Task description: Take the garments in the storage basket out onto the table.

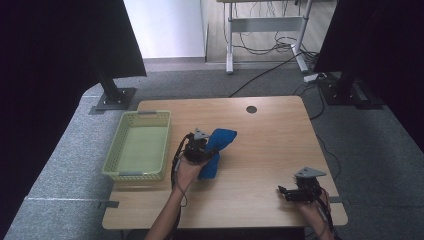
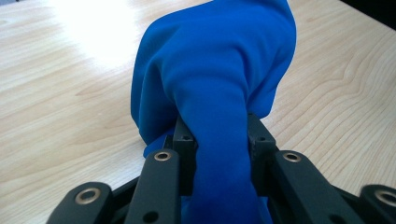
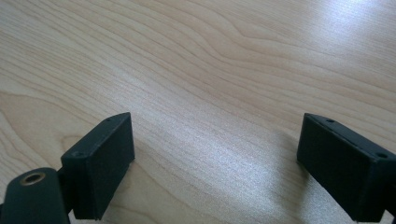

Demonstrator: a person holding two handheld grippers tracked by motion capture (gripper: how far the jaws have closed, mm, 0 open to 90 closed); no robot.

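Observation:
A blue cloth (image 1: 216,150) lies bunched near the middle of the wooden table (image 1: 270,140), just right of the basket. My left gripper (image 1: 204,148) is shut on the blue cloth (image 2: 219,84); a thick fold runs between its two black jaws and drapes forward onto the wood. My right gripper (image 1: 284,192) rests low at the table's front right corner, pointing left. Its jaws stand wide apart over bare wood, and the right gripper (image 3: 215,154) holds nothing.
A pale green plastic basket (image 1: 120,145) sits at the table's left side with nothing inside. A round cable hole (image 1: 251,109) is at the table's far edge. Black stands (image 1: 112,95) and cables (image 1: 265,70) are on the floor beyond.

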